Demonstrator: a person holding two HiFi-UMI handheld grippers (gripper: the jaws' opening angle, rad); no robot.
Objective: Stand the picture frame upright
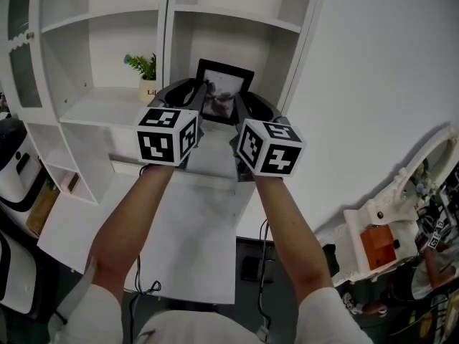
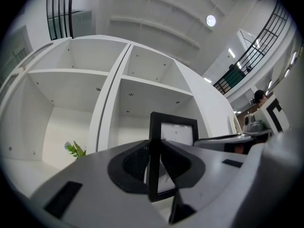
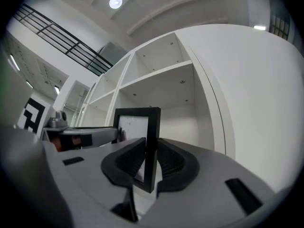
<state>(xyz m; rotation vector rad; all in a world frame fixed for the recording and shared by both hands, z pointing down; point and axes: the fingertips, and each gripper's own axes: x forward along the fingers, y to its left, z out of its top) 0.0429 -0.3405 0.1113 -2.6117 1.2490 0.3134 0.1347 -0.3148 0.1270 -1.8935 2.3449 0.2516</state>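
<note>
Clamping the picture frame (image 1: 226, 84), both hand-held grippers (image 2: 155, 161) (image 3: 150, 158) cover its sides.

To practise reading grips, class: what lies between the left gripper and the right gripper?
The frame: the left gripper clamps one side edge, the right gripper the other, plain in the head view.

Your head view is dim and grey, darkest along its bottom edge. Both gripper views are brighter, lit from above by round ceiling lamps (image 2: 211, 20) that glare white. Their wide lenses bow the shelf unit (image 2: 114, 80) and blacken the corners. The left hand-held gripper (image 2: 155, 151) looks soft up close.
</note>
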